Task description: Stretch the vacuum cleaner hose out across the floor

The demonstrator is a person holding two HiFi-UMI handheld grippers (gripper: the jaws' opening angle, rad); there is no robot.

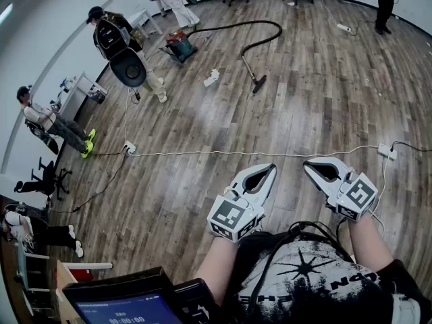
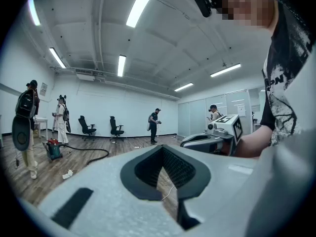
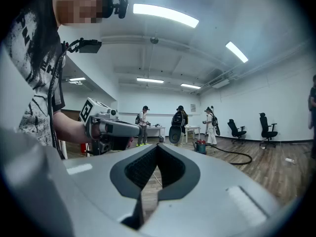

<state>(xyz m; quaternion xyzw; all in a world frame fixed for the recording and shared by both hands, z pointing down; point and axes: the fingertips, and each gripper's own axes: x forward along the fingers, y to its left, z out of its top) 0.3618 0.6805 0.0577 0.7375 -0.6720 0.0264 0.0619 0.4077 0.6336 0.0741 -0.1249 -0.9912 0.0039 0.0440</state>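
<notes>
The left gripper [image 1: 271, 169] and right gripper [image 1: 308, 165] were held closed on nothing. The vacuum cleaner hose [image 1: 243, 24] was seen curled on the floor [image 1: 317, 93] far ahead, by its canister [image 1: 181, 46]. It was judged light and springy, best gripped near the rigid wand [image 1: 250, 69]

Wooden floor [image 1: 304, 106] lies open toward the hose [image 1: 256, 23], with only a white cable [image 1: 256, 153] and a paper scrap [image 1: 212, 77] between.

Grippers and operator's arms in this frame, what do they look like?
Left gripper and right gripper: pale grey shells, tapered jaws with black ribbed pads, a cube of black-and-white square markers at each rear. Operator wears a black T-shirt with white print, short sleeves; black cables cross the chest.
</notes>
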